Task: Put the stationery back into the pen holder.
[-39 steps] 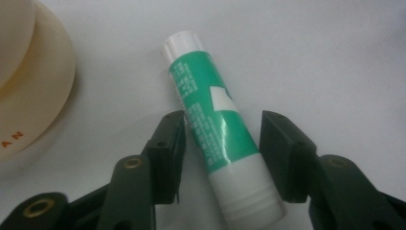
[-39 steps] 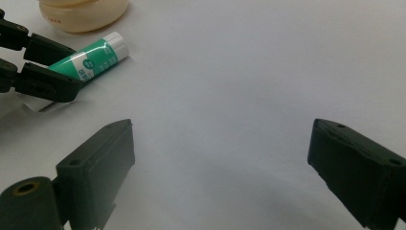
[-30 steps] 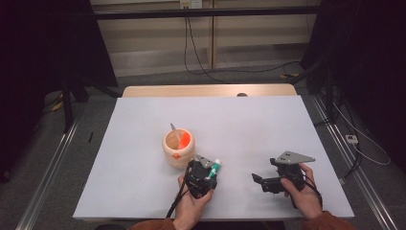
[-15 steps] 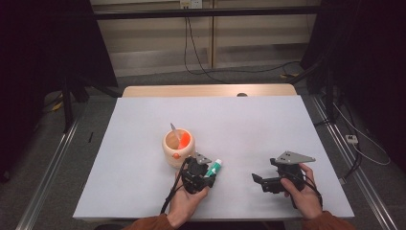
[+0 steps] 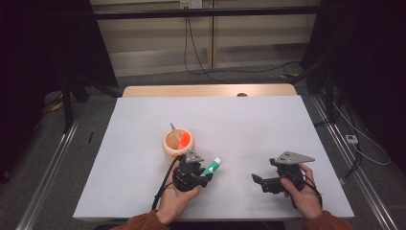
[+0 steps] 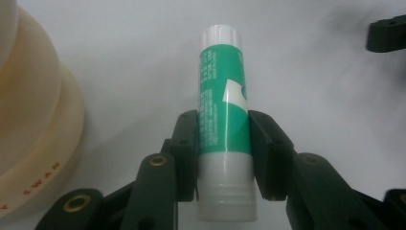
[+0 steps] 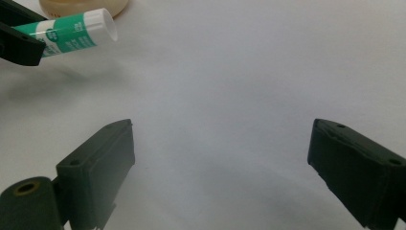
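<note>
Your left gripper is sitting near the front edge of the white table, its jaws clamped on both sides of a green-and-white glue stick. From above, the stick is pointing toward 1 o'clock, its white cap leading and its body lifted off the table. The cream cup is standing just beyond the gripper at 11 o'clock, close to it, with something orange inside and a thin grey stick leaning out of it toward 11 o'clock. Nothing is lying between the glue stick's cap and the open table ahead.

Your right gripper is resting in your right hand at 3 o'clock from the left one, well apart from it, jaws spread wide and holding nothing. It is aiming toward 9 o'clock, at the left gripper.

The left gripper view is giving you the grip up close: the pads are pressing the green label of the glue stick above its white base, with printed text running along the tube. The cup is showing at 9 o'clock there with red lettering on its foot. The right gripper view is showing you the side of it: the glue stick at 11 o'clock, hanging over its own shadow, and the cup's base at 12 o'clock behind it, with bare table between its own parted jaws.
</note>
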`<state>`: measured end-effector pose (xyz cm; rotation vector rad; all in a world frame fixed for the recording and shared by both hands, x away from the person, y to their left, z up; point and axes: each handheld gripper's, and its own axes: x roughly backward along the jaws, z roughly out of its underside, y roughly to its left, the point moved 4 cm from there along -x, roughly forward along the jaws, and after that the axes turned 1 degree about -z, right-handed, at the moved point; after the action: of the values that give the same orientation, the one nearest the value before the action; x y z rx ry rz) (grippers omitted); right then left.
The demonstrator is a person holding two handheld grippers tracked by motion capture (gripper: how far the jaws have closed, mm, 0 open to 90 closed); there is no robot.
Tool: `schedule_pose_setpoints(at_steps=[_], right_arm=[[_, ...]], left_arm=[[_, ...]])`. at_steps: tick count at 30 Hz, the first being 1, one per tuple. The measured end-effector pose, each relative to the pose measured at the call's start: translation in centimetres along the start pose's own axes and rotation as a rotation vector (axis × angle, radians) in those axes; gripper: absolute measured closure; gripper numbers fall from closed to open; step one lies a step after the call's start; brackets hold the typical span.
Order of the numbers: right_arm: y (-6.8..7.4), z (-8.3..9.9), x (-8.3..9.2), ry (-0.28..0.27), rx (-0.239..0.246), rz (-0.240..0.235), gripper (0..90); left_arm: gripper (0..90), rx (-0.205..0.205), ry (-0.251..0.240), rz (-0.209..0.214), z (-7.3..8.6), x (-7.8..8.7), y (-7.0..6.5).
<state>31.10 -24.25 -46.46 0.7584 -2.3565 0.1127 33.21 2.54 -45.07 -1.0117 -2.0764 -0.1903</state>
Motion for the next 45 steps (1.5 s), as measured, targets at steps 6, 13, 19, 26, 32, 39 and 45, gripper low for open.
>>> schedule_pose_setpoints(at_steps=[6,13,19,26,32,39,45], right_arm=[[0.2,0.0,0.0,-0.001,0.014,-0.014,8.4],[0.6,-0.1,0.0,-0.006,0.048,-0.029,8.2],[1.8,-0.5,-0.1,-0.035,0.132,-0.041,8.1],[2.4,-0.7,-0.1,-0.039,0.172,-0.049,8.1],[2.8,-1.0,-0.1,-0.066,0.231,-0.030,8.2],[4.3,-1.7,-0.7,-0.052,0.318,-0.059,8.9],[5.9,-2.2,-0.8,-0.039,0.448,-0.068,7.1]], left_arm=[[65.9,-0.009,-0.021,0.047,-0.3,0.7,-0.1],[65.9,-0.009,-0.037,0.093,-0.6,2.2,0.5],[65.9,-0.037,-0.041,0.122,-0.7,3.8,0.8],[65.9,-0.045,-0.037,0.143,-0.9,4.8,1.2],[65.9,-0.054,-0.017,0.153,-0.8,5.1,1.5],[65.9,-0.089,0.038,0.175,-1.1,4.9,1.2],[65.9,-0.135,0.068,0.196,-1.7,4.6,0.8]])
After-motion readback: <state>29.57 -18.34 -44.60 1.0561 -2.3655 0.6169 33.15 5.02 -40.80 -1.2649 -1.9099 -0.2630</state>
